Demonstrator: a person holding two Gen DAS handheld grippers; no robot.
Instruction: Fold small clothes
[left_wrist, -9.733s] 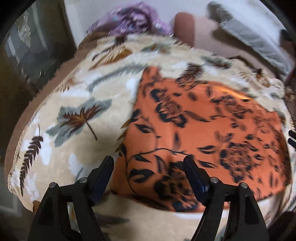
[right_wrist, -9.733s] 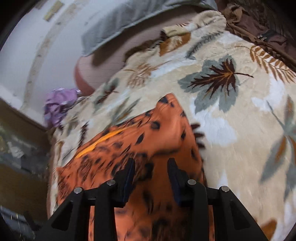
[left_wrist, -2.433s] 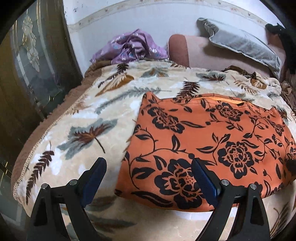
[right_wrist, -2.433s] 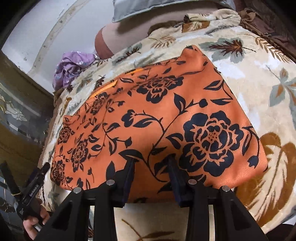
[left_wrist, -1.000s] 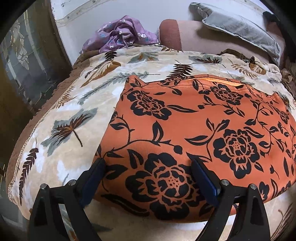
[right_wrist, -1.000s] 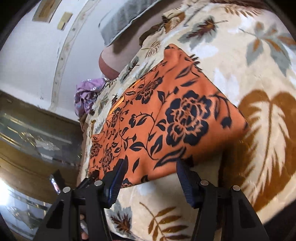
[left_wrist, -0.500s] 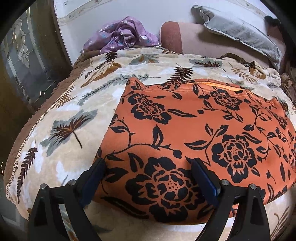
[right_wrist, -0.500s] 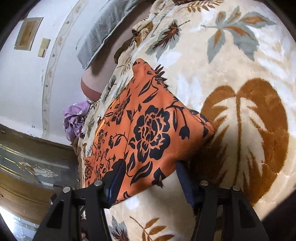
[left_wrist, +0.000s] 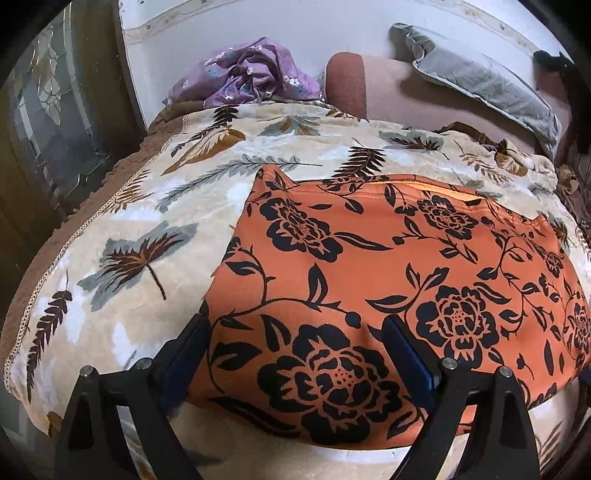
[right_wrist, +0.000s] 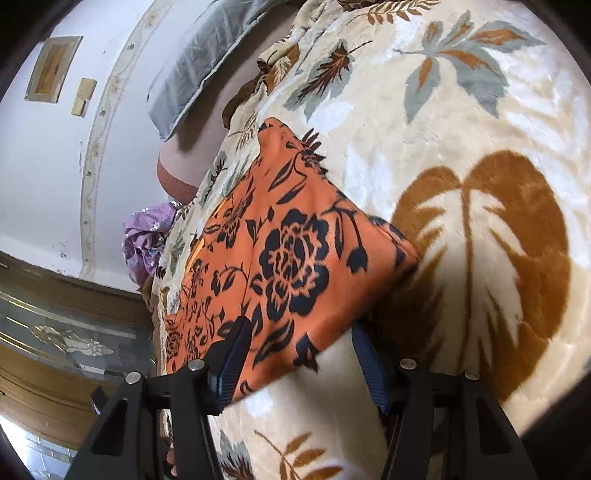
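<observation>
Right tongs (right_wrist: 299, 354) swung around within the last 1 s to straddle the near right corner of the orange floral garment (left_wrist: 388, 280), spread wide. Left tongs (left_wrist: 295, 354) likewise wide over the near left corner. Lies flat on the leaf-print blanket (left_wrist: 147, 221); both corners ready to pinch, bare blanket beyond for folding.

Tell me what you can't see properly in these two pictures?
- Left wrist view: the orange flowered cloth runs off the right edge, so its right end is cut off.
- Right wrist view: the purple cloth is tiny and partly behind the leaf blanket.
- Both views: what lies under the orange flowered cloth is hidden.
</observation>
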